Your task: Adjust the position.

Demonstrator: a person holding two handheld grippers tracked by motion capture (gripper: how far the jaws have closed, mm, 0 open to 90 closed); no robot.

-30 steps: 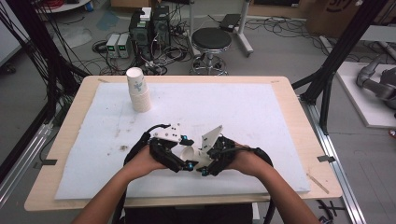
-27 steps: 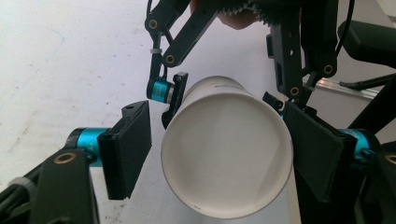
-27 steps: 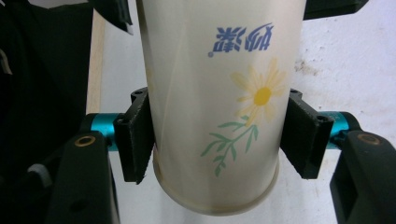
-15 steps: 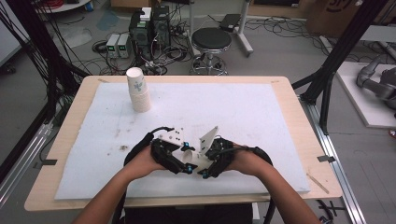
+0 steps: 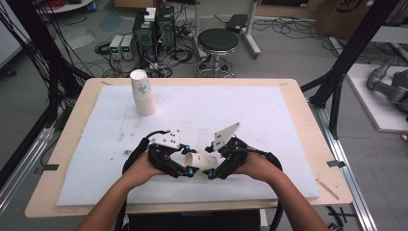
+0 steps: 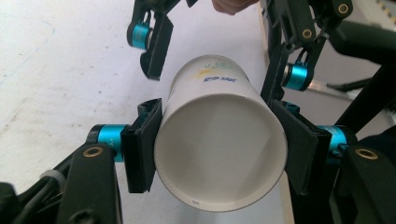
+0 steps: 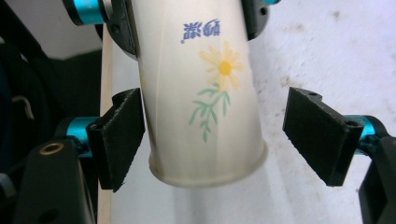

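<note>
Table (image 5: 298,144) first: pale wooden top under a white foam mat (image 5: 269,120), stained with dark specks toward the left. Stack of paper cups (image 5: 142,92) stands upside down near the far left corner, well apart from the hands.

Both hands meet at the near edge, middle of the mat. Left gripper (image 5: 185,168) and right gripper (image 5: 214,171) point at each other, a single paper cup (image 5: 199,161) lying level between them, off the mat.

Left gripper (image 6: 219,149) is clamped across the cup (image 6: 219,154) near its open rim; both pads (image 6: 142,144) press the wall, mouth of the cup facing that camera. Right gripper (image 7: 224,140) has just been opening: its jaws stand apart around the cup's base end (image 7: 205,116), the one pad (image 7: 119,135) still at or very near the wall, the other pad (image 7: 320,135) clearly away from it. Daisy print and blue lettering show on the cup's side.

Judgement on progress: the work looks like a hand-over of one cup from right to left. Left grip seems secured, right release under way. Left to do, probably: draw the right gripper clear, then carry the cup off and set it down or onto the stack. Nothing placed yet.
</note>
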